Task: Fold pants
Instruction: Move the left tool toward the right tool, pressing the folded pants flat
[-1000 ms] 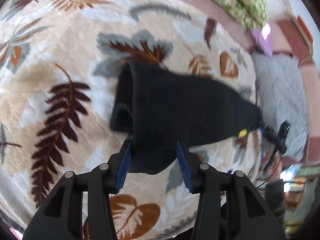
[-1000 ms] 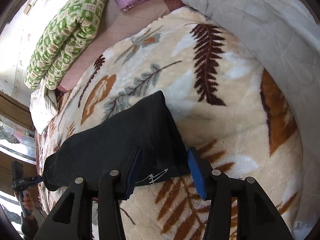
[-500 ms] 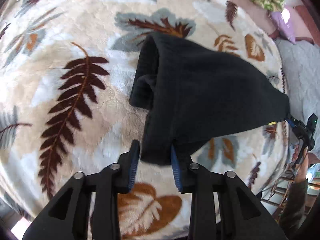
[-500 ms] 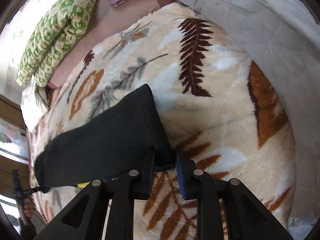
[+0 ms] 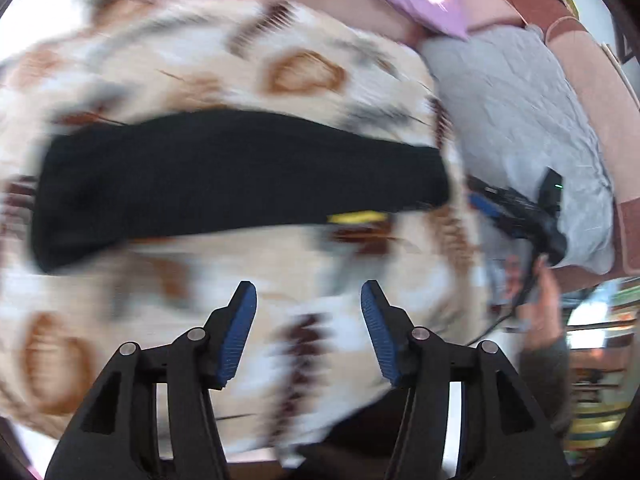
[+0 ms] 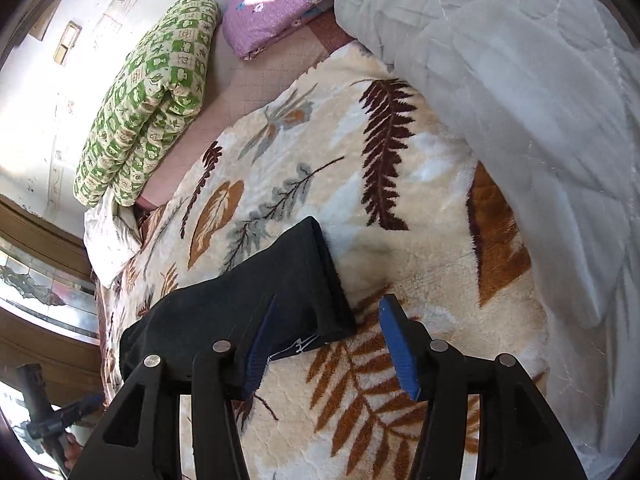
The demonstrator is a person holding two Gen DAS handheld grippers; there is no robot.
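Cream plush blanket point(image 6: 420, 248) printed with brown and grey leaves covers the bed; we see a grey quilt point(image 6: 520, 80) along its far right side, a purple floral pillow point(image 6: 276, 12) and a green patterned quilt point(image 6: 148, 100) rolled up near the wall. A pink sheet point(image 6: 256, 84) shows beyond the blanket. The black pants point(image 6: 248, 312) lie folded into 1 long band across the blanket. In the left wrist view, heavily blurred, the pants point(image 5: 224, 176) stretch sideways, well ahead of the left tool point(image 5: 308, 332), whose blue pads stand wide apart and touch nothing. The right tool point(image 6: 332, 344) is likewise spread wide; its left pad overlaps the near corner of the pants in view, and we cannot tell whether it touches them.
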